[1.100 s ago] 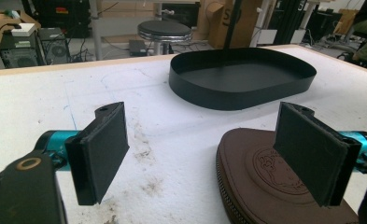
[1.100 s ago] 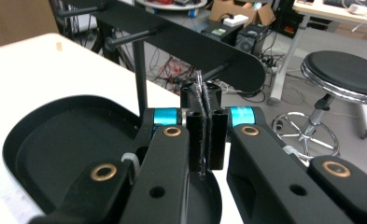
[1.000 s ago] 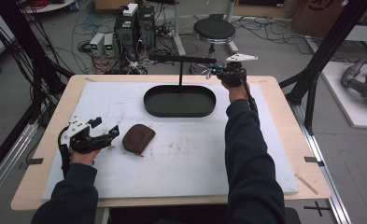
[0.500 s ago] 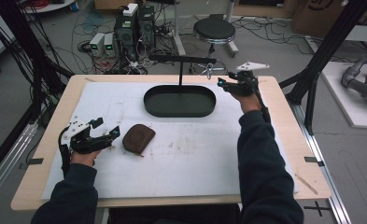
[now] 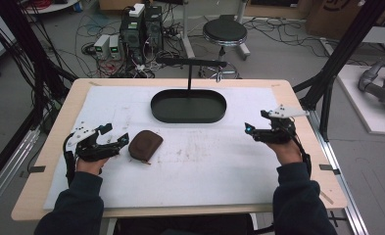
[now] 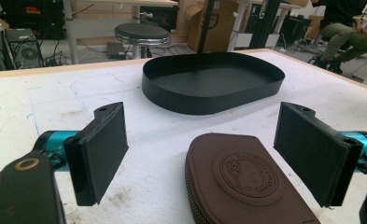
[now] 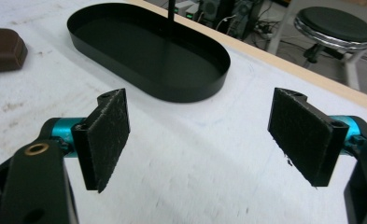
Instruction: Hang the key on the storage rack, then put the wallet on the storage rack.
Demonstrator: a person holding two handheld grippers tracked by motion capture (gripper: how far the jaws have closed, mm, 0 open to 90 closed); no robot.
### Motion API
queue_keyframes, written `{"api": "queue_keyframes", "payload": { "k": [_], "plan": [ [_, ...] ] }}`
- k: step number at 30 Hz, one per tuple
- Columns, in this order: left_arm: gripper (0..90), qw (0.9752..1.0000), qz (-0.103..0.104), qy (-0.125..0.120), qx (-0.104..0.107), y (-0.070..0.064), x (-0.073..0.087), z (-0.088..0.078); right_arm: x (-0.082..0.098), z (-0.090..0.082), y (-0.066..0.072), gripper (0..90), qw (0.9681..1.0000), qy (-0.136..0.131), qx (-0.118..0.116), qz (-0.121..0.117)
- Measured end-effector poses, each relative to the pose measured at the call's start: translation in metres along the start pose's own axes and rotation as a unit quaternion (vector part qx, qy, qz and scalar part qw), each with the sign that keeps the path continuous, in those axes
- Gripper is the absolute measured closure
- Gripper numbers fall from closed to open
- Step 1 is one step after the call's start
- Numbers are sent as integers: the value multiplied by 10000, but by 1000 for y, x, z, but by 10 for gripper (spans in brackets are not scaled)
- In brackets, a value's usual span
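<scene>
A brown leather pouch [image 5: 145, 145] lies flat on the white mat, left of centre. My left gripper [image 5: 116, 133] rests just left of it, open, the jaws standing either side of the pouch's near end [image 6: 246, 182] without touching it. A black oval tray [image 5: 188, 120] with an upright T-shaped stand [image 5: 189, 73] sits at the far middle. My right gripper [image 5: 254, 122] hovers over the mat's right side, pointing toward the tray [image 7: 181, 93]. Its jaws have just been opening and now stand wide, with nothing between them [image 7: 200, 100].
The table's wooden border [image 5: 298, 105] runs around the white mat. Behind the table stand a round stool [image 5: 224, 32] and computer cases [image 5: 141, 24] among cables. Black frame posts [image 5: 339, 54] rise at the right.
My right hand has come away from the stand's bar at the far side, back and rightward over the mat, and its jaws have opened. The left hand and pouch have not moved.
</scene>
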State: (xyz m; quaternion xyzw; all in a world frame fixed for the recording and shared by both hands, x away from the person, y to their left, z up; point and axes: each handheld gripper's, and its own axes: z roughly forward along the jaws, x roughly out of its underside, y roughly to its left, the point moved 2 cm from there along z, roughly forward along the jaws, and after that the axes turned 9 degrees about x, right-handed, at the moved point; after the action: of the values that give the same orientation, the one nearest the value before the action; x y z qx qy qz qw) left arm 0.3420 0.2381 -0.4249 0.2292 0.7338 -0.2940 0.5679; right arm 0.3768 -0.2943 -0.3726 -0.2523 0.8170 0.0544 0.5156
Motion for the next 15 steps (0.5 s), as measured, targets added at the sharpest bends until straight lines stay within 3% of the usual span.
{"api": "queue_keyframes", "payload": {
  "k": [5, 8, 15],
  "plan": [
    [172, 10000, 27, 57, -30, 0, 2, 0, 22, -2, 5, 205, 9998, 70, 192, 32],
    [172, 10000, 54, 66, -35, -2, 1, 0, 23, 2, 3, 205, 9996, 117, 186, 157],
    [172, 10000, 41, 62, -25, -1, 1, 3, 31, 5, 8, 205, 9997, 201, 82, 59]
  ]
}}
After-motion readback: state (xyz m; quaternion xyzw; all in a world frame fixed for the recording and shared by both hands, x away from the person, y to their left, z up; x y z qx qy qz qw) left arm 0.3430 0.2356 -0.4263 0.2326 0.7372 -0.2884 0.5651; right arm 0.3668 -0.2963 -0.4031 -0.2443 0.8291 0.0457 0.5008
